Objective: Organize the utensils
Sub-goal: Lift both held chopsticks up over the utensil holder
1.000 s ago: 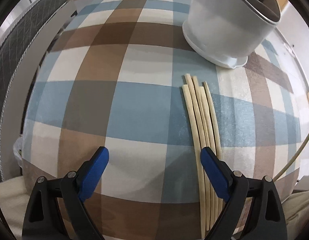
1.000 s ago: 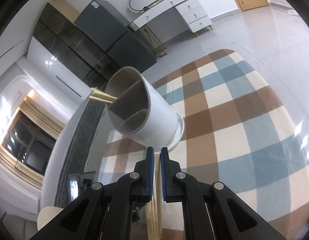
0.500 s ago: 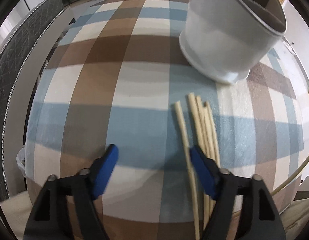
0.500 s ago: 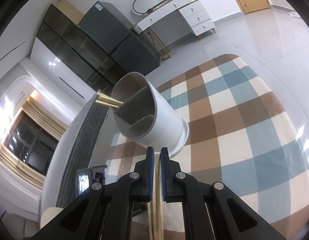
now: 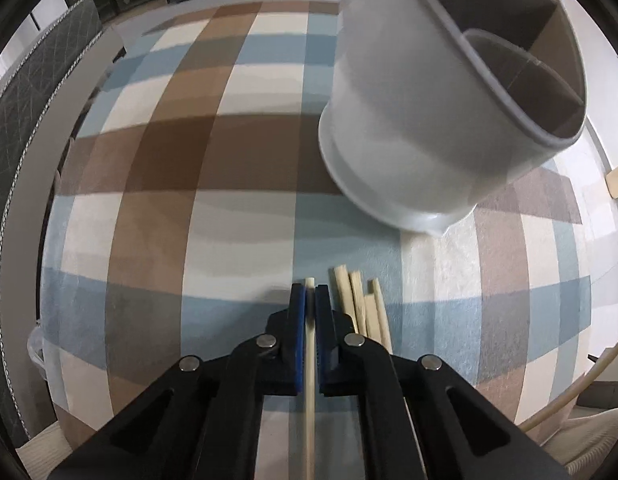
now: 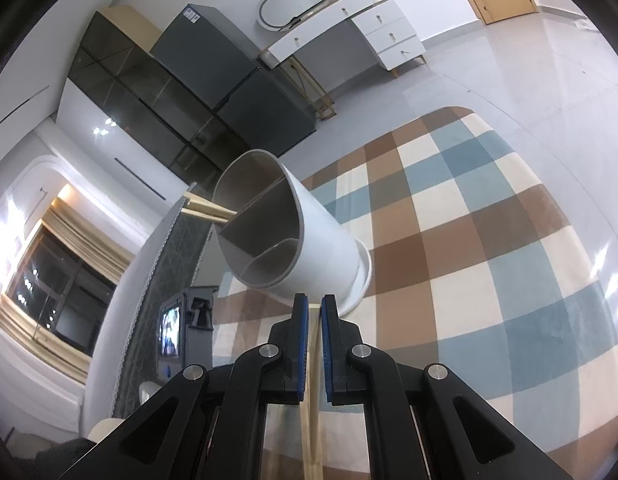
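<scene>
In the left wrist view my left gripper (image 5: pixel 310 294) points down at the checked tablecloth (image 5: pixel 213 208). Its jaws are closing tight on one pale wooden chopstick (image 5: pixel 309 380), whose tip pokes out past the blue pads. Several loose chopsticks (image 5: pixel 361 308) lie just right of it. The white divided utensil holder (image 5: pixel 421 128) stands beyond them, up and to the right. In the right wrist view my right gripper (image 6: pixel 315 312) is shut with a chopstick (image 6: pixel 313 408) between its pads, just short of the holder (image 6: pixel 321 248). Two chopsticks (image 6: pixel 207 210) stick out of the holder's far compartment.
A grey quilted chair back (image 5: pixel 13 128) runs along the table's left side. Dark cabinets (image 6: pixel 197 92) and a white dresser (image 6: pixel 349 32) stand across the room. A small screen device (image 6: pixel 173 332) sits left of the holder. Bare checked cloth (image 6: pixel 489 260) spreads to the right.
My left gripper went from wide open to shut on one chopstick, drawn left off the bundle, and moved closer to the holder. The right gripper stayed shut and still.
</scene>
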`<action>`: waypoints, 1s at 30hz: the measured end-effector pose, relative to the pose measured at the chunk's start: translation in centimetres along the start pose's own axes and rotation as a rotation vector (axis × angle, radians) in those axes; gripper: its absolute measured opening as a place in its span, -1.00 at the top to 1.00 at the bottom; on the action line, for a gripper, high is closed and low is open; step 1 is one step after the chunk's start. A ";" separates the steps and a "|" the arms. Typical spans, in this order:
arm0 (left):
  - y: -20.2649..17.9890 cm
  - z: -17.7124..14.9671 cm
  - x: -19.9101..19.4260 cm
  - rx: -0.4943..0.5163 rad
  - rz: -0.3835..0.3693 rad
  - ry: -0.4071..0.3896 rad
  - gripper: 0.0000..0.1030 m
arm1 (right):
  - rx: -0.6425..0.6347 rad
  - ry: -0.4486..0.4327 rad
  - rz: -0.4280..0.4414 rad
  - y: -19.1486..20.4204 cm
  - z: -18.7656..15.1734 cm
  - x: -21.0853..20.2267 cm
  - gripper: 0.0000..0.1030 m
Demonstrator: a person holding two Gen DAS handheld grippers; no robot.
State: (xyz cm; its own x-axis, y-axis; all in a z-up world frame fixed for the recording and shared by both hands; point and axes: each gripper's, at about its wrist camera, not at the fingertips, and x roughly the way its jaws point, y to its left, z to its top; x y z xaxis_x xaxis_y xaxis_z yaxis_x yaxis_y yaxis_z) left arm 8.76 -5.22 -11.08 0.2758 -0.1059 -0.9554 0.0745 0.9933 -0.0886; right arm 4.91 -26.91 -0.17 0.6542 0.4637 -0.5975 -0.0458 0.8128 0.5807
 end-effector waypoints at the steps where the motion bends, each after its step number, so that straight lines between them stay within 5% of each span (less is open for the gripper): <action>1: 0.0 -0.1 -0.4 -0.005 -0.017 -0.018 0.99 | -0.005 -0.002 -0.005 0.0 0.0 0.0 0.89; 14: -0.6 -2.1 -12.3 -0.013 -0.209 -0.421 1.00 | -0.142 -0.067 -0.072 2.8 -1.4 -2.6 0.89; 30: 0.4 -3.6 -15.2 0.042 -0.189 -0.448 1.00 | -0.159 -0.119 -0.130 4.3 -3.0 -5.4 0.89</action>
State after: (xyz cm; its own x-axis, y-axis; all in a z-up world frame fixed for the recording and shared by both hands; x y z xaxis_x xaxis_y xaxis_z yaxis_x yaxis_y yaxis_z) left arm 1.13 -3.01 2.41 0.6383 -0.3028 -0.7077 0.1990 0.9530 -0.2283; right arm -1.07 -24.85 3.84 0.7466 0.3139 -0.5866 -0.0673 0.9128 0.4028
